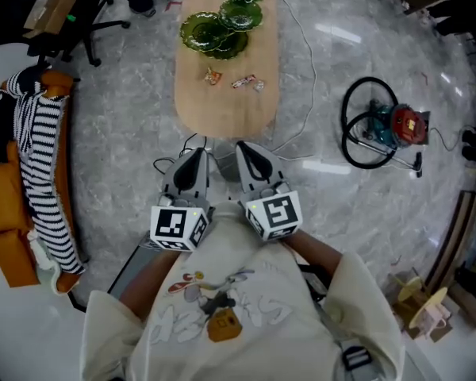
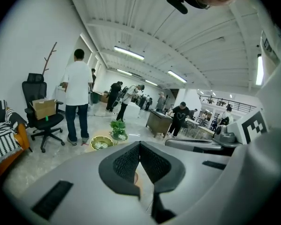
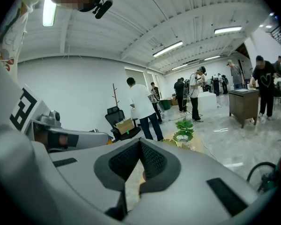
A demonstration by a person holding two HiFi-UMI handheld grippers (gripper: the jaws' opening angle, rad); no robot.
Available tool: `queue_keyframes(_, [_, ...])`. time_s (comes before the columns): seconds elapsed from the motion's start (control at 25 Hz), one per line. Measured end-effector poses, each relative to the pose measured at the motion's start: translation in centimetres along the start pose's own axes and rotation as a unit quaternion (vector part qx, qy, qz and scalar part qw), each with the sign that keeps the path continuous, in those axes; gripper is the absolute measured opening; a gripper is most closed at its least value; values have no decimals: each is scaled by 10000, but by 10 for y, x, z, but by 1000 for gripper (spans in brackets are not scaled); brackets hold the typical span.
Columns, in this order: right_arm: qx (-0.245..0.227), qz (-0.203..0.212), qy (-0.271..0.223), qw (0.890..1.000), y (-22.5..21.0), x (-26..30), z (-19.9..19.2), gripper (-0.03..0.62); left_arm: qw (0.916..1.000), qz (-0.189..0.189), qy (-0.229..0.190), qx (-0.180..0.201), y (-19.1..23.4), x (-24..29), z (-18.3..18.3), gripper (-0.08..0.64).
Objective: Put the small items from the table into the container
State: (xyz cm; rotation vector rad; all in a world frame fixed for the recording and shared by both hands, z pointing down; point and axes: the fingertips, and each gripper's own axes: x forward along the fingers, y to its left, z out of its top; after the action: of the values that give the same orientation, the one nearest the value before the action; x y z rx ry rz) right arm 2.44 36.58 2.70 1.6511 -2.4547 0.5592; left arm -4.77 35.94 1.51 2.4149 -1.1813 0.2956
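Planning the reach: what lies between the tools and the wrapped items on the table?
Head view: only bare tabletop lies between the left tool, right tool and the wrapped items.

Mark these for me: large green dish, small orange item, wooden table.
large green dish [image 1: 209,36]: head view, middle of its bowl.
small orange item [image 1: 213,75]: head view, middle of the wrapper.
wooden table [image 1: 222,113]: head view, bare top at its near end.

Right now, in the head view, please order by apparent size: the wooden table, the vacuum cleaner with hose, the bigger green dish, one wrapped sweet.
1. wooden table
2. vacuum cleaner with hose
3. green dish
4. wrapped sweet
The gaps are clear; none look alike.
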Motion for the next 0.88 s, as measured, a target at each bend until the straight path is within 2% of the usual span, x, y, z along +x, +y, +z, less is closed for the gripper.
queue_keyframes(0.24, [-68, -196, 24, 9998, 10, 9, 2, -6, 10000, -1, -85, -45, 24, -8, 2, -2])
queue_keyframes(0.48, [-294, -470, 64, 9984, 16, 13, -4, -6, 9992, -106, -77, -375, 47, -17, -7, -1])
queue_keyframes(0.64, [-237, -623, 62, 9978, 3, 12, 2, -6, 9988, -231, 75, -421, 42, -3, -8, 0])
queue_keyframes(0.88, [-408, -415, 105, 9982, -47, 40, 12, -6, 9990, -61, 258, -359, 35, 51, -3, 0])
